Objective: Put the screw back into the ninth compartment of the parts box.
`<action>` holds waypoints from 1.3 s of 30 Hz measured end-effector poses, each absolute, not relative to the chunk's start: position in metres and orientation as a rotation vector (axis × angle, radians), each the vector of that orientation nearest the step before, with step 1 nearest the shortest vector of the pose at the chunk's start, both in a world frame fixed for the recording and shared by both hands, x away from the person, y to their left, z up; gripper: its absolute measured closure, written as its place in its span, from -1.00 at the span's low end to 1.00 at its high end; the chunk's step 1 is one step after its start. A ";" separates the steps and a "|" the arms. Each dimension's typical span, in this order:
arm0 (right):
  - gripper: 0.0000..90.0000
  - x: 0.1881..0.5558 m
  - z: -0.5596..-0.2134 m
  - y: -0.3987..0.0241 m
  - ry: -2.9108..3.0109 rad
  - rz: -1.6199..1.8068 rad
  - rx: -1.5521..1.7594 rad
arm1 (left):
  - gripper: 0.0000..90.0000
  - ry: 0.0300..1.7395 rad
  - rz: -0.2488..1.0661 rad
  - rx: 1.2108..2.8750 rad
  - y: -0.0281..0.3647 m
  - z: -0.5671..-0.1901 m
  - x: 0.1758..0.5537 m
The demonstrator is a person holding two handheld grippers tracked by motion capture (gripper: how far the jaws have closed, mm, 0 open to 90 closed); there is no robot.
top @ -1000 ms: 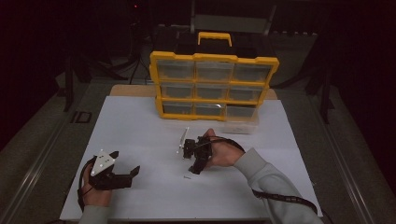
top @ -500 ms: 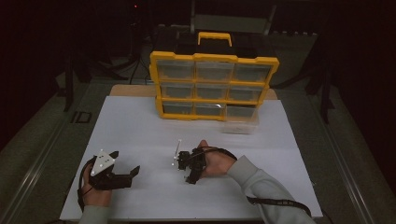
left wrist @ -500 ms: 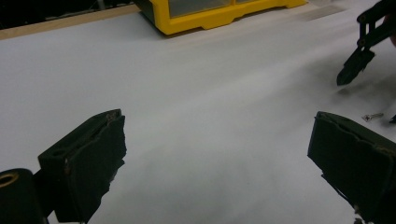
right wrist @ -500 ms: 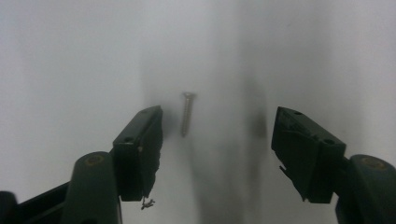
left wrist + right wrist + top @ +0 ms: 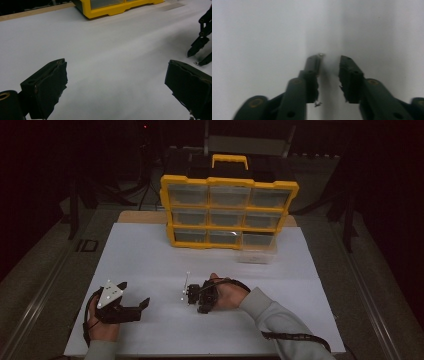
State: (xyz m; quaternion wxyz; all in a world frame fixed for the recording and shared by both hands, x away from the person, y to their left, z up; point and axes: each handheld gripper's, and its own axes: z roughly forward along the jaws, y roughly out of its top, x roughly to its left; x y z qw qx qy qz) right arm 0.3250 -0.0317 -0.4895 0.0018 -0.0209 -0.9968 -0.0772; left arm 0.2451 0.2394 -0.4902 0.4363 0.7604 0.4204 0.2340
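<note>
Tongs first: the right tongs (image 5: pixel 329 60) have just been closing and now stand narrow, tips down on the white sheet, with a tiny shiny bit (image 5: pixel 321 54) at one tip; can't tell whether it's pinched. Since a second ago they've dropped lower and nearer the person. The left tongs (image 5: pixel 115 82) sit wide open with nothing between them, same spot as before. Pads are matte black and chewed at the edges. Further back on the tabletop (image 5: pixel 140 216): a boxy yellow plastic organizer (image 5: pixel 229 212) with clear drawers, plus one clear drawer (image 5: pixel 256 256) lying out front.
</note>
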 end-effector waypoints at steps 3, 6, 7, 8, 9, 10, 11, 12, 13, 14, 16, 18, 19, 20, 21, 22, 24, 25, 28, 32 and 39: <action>0.82 0.322 -0.489 -0.030 -3.139 -0.226 -0.043 | -0.90 1.048 0.581 1.893 0.239 -0.490 0.245; 0.95 0.322 -0.489 -0.029 -3.148 -0.215 -0.036 | -0.90 1.048 0.581 1.892 0.239 -0.490 0.245; 0.95 0.323 -0.489 -0.029 -3.142 -0.215 -0.037 | -0.90 1.048 0.581 1.892 0.239 -0.490 0.245; 0.95 0.323 -0.489 -0.029 -3.140 -0.210 -0.037 | -0.90 1.048 0.581 1.891 0.239 -0.490 0.245; 0.95 0.323 -0.489 -0.029 -3.139 -0.209 -0.034 | -0.90 1.048 0.580 1.890 0.239 -0.490 0.245; 0.95 0.323 -0.489 -0.028 -3.139 -0.208 -0.028 | -0.90 1.049 0.579 1.889 0.239 -0.491 0.245; 0.95 0.323 -0.489 -0.028 -3.139 -0.204 -0.026 | -0.90 1.049 0.579 1.889 0.240 -0.491 0.245; 0.95 0.324 -0.489 -0.028 -3.139 -0.205 -0.021 | -0.90 1.048 0.578 1.889 0.240 -0.491 0.245; 0.95 0.324 -0.489 -0.028 -3.138 -0.203 -0.019 | -0.90 1.048 0.579 1.890 0.240 -0.491 0.245; 0.95 0.324 -0.489 -0.028 -3.138 -0.203 -0.017 | -0.90 1.048 0.579 1.891 0.239 -0.491 0.245; 0.95 0.324 -0.489 -0.028 -3.139 -0.202 -0.013 | -0.90 1.047 0.579 1.891 0.239 -0.490 0.245; 0.95 0.324 -0.488 -0.029 -3.137 -0.205 -0.010 | -0.90 1.049 0.579 1.892 0.239 -0.491 0.245; 0.95 0.324 -0.488 -0.029 -3.135 -0.206 -0.013 | -0.90 1.049 0.580 1.892 0.239 -0.491 0.245; 0.95 0.324 -0.489 -0.030 -3.131 -0.214 -0.015 | -0.90 1.049 0.579 1.892 0.239 -0.491 0.245; 0.95 0.324 -0.488 -0.030 -3.130 -0.210 -0.015 | -0.90 1.048 0.579 1.893 0.239 -0.491 0.246; 0.95 0.324 -0.488 -0.030 -3.130 -0.210 -0.015 | -0.90 1.048 0.579 1.893 0.239 -0.491 0.246; 0.95 0.324 -0.488 -0.031 -3.126 -0.212 -0.013 | -0.90 1.048 0.580 1.893 0.239 -0.491 0.245; 0.95 0.324 -0.488 -0.031 -3.125 -0.207 -0.017 | -0.90 1.048 0.580 1.893 0.239 -0.491 0.245; 0.95 0.323 -0.488 -0.032 -3.122 -0.208 -0.018 | -0.90 1.049 0.580 1.891 0.239 -0.491 0.245; 0.95 0.324 -0.487 -0.033 -3.122 -0.221 -0.028 | -0.90 1.048 0.580 1.891 0.239 -0.491 0.245; 0.95 0.325 -0.482 -0.035 -3.128 -0.231 -0.034 | -0.90 1.048 0.581 1.891 0.239 -0.490 0.245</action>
